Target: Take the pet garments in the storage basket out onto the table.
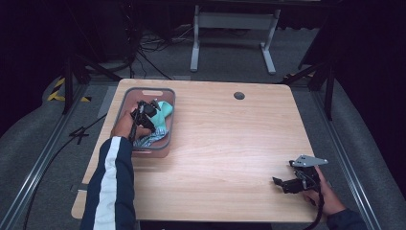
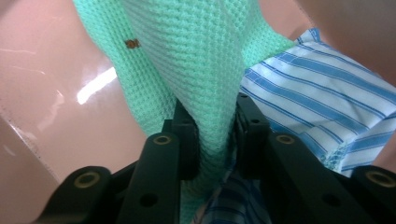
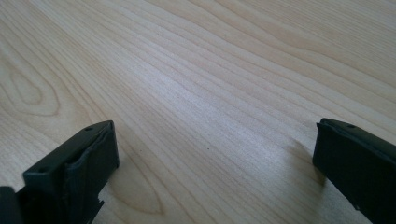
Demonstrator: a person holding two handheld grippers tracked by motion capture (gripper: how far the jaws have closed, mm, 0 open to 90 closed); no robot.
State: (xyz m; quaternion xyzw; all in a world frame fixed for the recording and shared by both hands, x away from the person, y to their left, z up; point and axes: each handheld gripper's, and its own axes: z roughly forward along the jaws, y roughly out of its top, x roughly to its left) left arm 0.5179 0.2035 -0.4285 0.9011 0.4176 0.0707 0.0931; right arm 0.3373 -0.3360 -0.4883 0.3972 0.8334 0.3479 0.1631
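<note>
— Jaws of the left gripper (image 2: 212, 140) pinching a fold of green waffle-knit cloth (image 2: 201, 60), pads pressing on both sides of it.

— And lying where?

— Sitting inside the pink bin (image 1: 128, 103) at the table's (image 1: 230, 143) left side, green cloth draping over a blue-striped white cloth (image 2: 322, 107) just beside it in the same bin.

— Any writing?

— Showing a small brown mark on the knit, too tiny to read.

— Right gripper (image 3: 215, 154)?

— Resting on bare wood, jaws standing wide apart, gripping nothing.
</note>
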